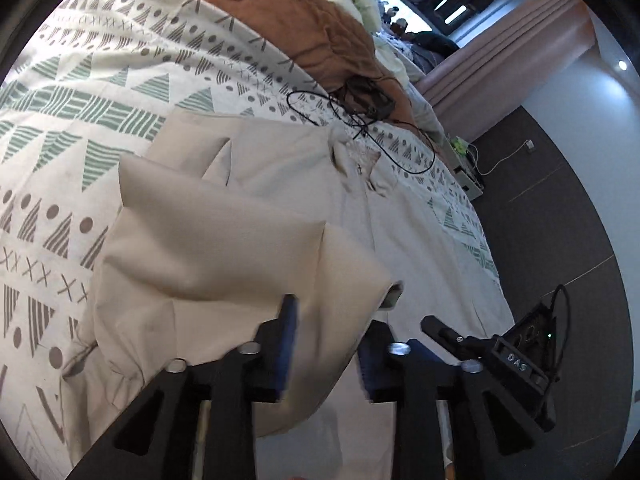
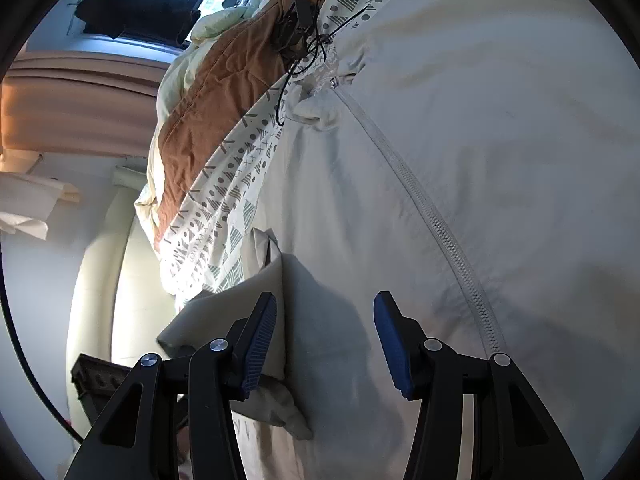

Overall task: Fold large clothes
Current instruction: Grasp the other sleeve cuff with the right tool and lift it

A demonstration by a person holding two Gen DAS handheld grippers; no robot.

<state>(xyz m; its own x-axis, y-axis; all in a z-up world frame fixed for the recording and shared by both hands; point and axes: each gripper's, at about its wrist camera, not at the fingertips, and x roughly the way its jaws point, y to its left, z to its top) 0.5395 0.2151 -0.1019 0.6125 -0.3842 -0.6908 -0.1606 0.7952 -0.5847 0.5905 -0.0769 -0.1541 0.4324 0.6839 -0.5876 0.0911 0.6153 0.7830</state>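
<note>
A large cream zip-up garment (image 1: 280, 168) lies spread on a patterned bedspread (image 1: 80, 92). In the left wrist view a folded-over sleeve or side panel (image 1: 224, 252) hangs between the blue-padded fingers of my left gripper (image 1: 326, 320), which stand apart with the cloth draped between them. In the right wrist view my right gripper (image 2: 324, 312) is open just above the garment's body (image 2: 440, 120), left of its long zipper (image 2: 436, 224). A folded edge of the garment (image 2: 260, 280) lies by the left finger (image 2: 260, 340).
A black cable and small black device (image 1: 368, 96) lie on the bed near the garment's collar. An orange-brown quilt (image 1: 304, 12) is bunched at the head of the bed. The bed edge drops to a dark floor (image 1: 560, 220) on the right. The other gripper's body (image 1: 500, 352) shows at lower right.
</note>
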